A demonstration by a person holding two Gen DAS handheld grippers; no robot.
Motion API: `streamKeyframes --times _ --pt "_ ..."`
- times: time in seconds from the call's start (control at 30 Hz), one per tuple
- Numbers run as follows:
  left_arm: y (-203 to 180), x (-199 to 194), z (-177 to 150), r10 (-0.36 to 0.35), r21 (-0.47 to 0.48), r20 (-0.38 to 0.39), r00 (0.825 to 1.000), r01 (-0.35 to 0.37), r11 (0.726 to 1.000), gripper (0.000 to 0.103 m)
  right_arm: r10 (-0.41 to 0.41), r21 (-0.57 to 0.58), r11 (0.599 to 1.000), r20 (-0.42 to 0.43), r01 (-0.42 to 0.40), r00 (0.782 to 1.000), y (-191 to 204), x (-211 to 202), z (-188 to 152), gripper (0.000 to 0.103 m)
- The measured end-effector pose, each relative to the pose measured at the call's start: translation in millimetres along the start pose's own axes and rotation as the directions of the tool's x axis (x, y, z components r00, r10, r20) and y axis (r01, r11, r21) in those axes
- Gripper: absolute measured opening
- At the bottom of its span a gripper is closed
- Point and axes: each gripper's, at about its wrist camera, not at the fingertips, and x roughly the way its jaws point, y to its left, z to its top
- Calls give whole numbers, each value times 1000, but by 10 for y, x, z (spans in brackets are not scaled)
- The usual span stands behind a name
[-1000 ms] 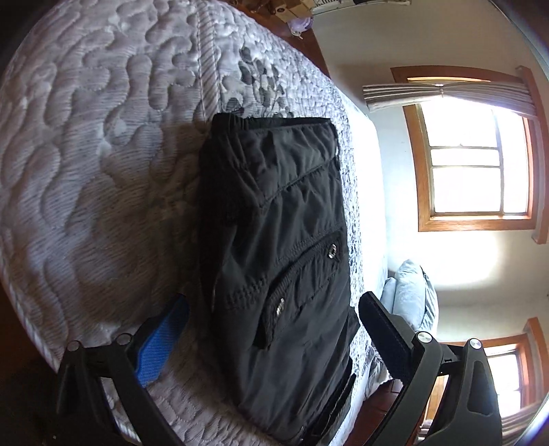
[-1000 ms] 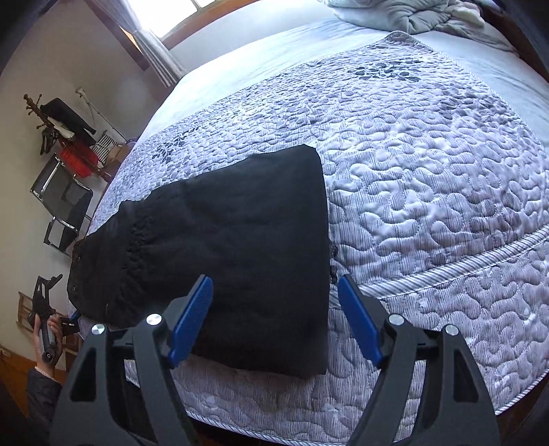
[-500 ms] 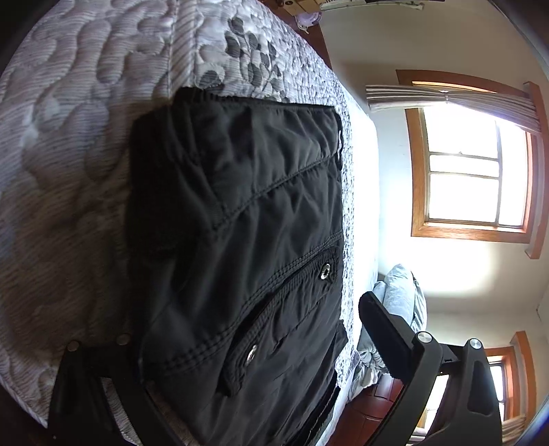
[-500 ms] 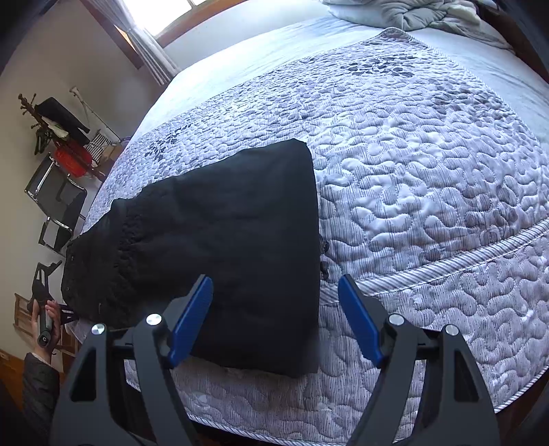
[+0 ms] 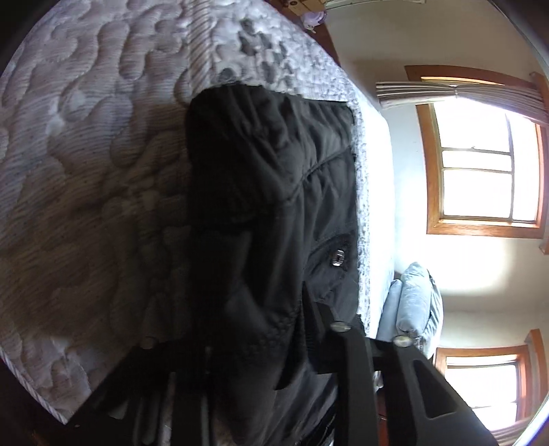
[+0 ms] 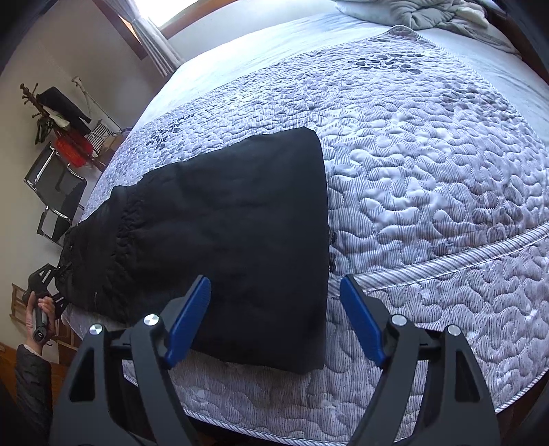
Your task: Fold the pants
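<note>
The black pants (image 6: pixel 223 223) lie folded lengthwise on the quilted grey bedspread (image 6: pixel 429 188), the waist end at the left bed edge. My left gripper (image 5: pixel 260 343) is shut on the pants' waist end (image 5: pixel 274 206), the fabric bunched between its fingers; a metal snap (image 5: pixel 338 257) shows on the pocket. It also shows in the right wrist view (image 6: pixel 48 284), held by a hand at the pants' far left end. My right gripper (image 6: pixel 274 319) is open, just above the leg end, its blue pads (image 6: pixel 188 315) on either side of the pants' right corner, not touching.
A crumpled grey blanket (image 6: pixel 429 13) lies at the head of the bed. A chair (image 6: pixel 55 199) and a coat stand (image 6: pixel 58 116) are by the left wall. Windows (image 5: pixel 487 182) and a light blue pillow (image 5: pixel 415 305) lie beyond the bed.
My left gripper moved forward onto the pants' waist end and closed on it, bunching the fabric. My right gripper stayed open and drifted slightly closer over the leg end.
</note>
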Motion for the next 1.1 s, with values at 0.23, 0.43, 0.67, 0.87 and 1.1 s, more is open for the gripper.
streamKeyframes --times 0.23,0.43,0.67,0.87,1.1 --pt "-327 -98 -135 -24 79 52 998 20 997 13 -4 20 1000 12 3 1000 -53 -57 -30 78" --pt "-712 -178 -307 -75 187 72 995 61 981 13 -9 38 999 28 8 1000 -113 -140 -39 78" --pt "-1153 -224 -537 -103 309 70 992 76 948 14 -10 53 999 46 8 999 -175 -225 -46 78" --pt "-1582 -178 -807 -101 439 55 993 67 896 18 -14 64 998 58 10 998 -227 -280 -67 78" --pt "-1951 -47 -1275 -74 571 15 997 52 819 21 -3 78 997 79 -3 997 -283 -350 -86 78"
